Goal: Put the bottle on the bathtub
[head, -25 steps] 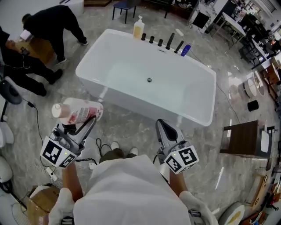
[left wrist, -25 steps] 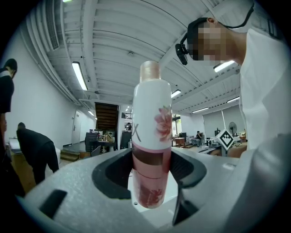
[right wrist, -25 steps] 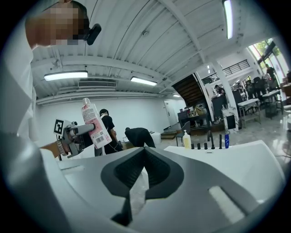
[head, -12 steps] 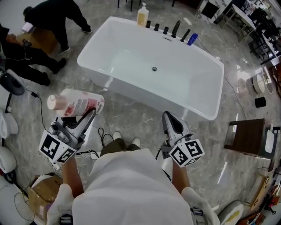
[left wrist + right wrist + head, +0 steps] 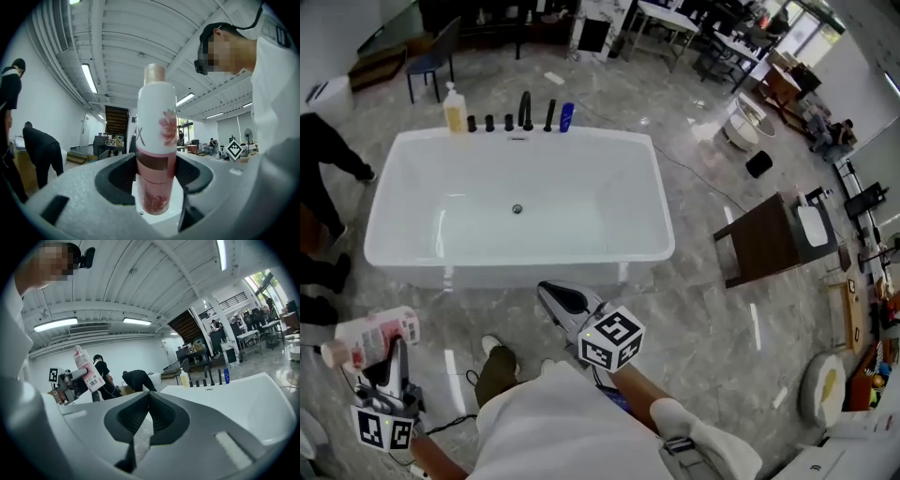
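Fingers [image 5: 116, 180] of the left gripper [image 5: 392, 351] pinch the pink-and-white bottle [image 5: 154, 140] low on its body. In the left gripper view it stands upright between them, cap uppermost. The right gripper [image 5: 557, 298] has its fingers pressed together on nothing.

Compared with a moment ago, the head view has swung. The bathtub [image 5: 661, 211] then sat at an angle across the top of the frame and now lies square-on across the upper middle. The bottle [image 5: 373, 334] has slid from the middle left down into the lower left corner. The right gripper has moved to the centre, just below the tub's near rim. The person now seems to face the tub's long side, but the bottle is still carried, well apart from any rim, so the placing is not yet done.

At upper left, the far rim already holds a yellow soap dispenser [image 5: 454, 108], a row of black tap fittings [image 5: 525, 110] and a small blue bottle [image 5: 566, 116]. The near and side rims look bare and closer, probably the easier landing. A dark wooden stool [image 5: 766, 241] stands to the right, clear of the path, and other people's legs [image 5: 328, 155] show at the left edge.
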The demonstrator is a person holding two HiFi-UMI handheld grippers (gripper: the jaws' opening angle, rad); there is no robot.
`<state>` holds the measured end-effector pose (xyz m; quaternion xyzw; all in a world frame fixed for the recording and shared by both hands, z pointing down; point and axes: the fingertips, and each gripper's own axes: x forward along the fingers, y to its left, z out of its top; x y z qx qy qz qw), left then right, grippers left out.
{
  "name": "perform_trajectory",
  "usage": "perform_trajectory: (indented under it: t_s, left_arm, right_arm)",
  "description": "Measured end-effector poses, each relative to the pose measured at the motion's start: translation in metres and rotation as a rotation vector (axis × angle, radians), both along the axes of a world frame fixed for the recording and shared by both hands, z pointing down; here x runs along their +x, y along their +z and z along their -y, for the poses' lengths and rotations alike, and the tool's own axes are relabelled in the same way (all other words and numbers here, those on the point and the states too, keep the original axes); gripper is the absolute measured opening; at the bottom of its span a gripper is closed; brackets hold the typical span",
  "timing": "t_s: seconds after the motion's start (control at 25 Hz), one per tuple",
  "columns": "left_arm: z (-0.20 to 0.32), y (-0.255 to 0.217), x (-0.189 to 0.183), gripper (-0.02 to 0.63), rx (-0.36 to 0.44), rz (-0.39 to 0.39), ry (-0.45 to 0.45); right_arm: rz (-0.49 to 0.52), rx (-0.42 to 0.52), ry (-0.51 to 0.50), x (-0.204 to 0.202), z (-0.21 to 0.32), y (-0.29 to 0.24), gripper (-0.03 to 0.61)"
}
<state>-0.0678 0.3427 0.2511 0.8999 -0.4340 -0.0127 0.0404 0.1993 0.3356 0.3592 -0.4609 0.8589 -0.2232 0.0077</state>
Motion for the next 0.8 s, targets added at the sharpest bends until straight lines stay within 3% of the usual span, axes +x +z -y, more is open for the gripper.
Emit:
perform_trajectory:
  t_s: [0.2,0.4,0.48,0.64,0.8]
  left_arm:
    - [0.086,0.022,-0.002,0.241,0.029,-0.031,0.042]
    - [0.197,0.052,-0.018,0.239,0.068,-0.064,0.115]
    - [0.24,0.048,-0.041,0.239,0.073,-0.064,0.137]
    - [0.313,0.027,-0.094,0.239,0.067,-0.066,0.153]
    - [0.37,0.029,-0.118,0.239,0.059,-0.071,0.17]
  right_arm:
    - [-0.023,-0.025,0.078,0.013,0.057,0.028,0.012]
    - [-0.058,-0.053,0.146,0.002,0.151,0.053,0.012]
    - [-0.067,-0.068,0.154,-0.028,0.189,0.047,0.012]
    - [-0.091,-0.09,0.079,-0.111,0.255,0.025,0.012]
    - [-0.101,-0.133,0.055,-0.152,0.308,0.031,0.012]
